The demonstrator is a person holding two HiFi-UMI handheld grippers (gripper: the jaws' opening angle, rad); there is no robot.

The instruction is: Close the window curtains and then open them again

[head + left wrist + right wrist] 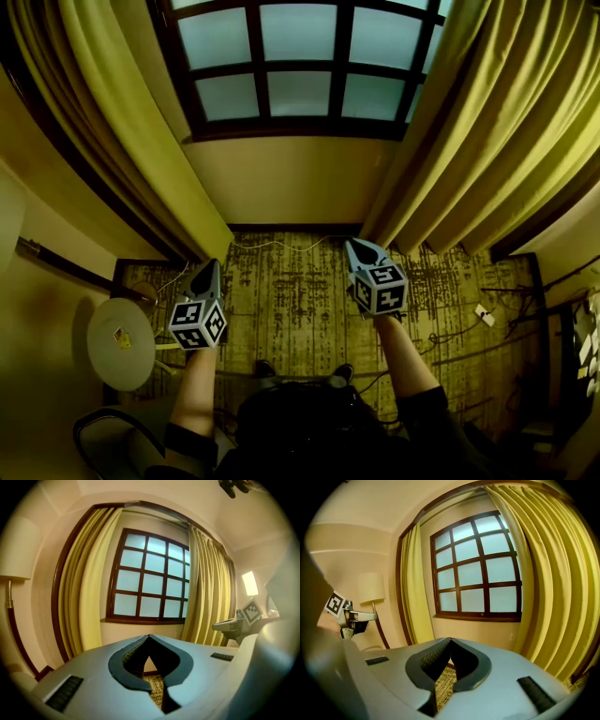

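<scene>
Hanging gathered at each side of the window: left curtain and right curtain, both drawn back, panes fully bare, so the closing step looks not yet begun. Left gripper: jaws together, nothing between them, held forward near the left curtain's inner edge but apart from it. Right gripper: jaws together, empty, near the right curtain's hem, likewise clear. Probably placed one per curtain for a paired pull. Open room: patterned rug between the folds; round side table off left.
</scene>
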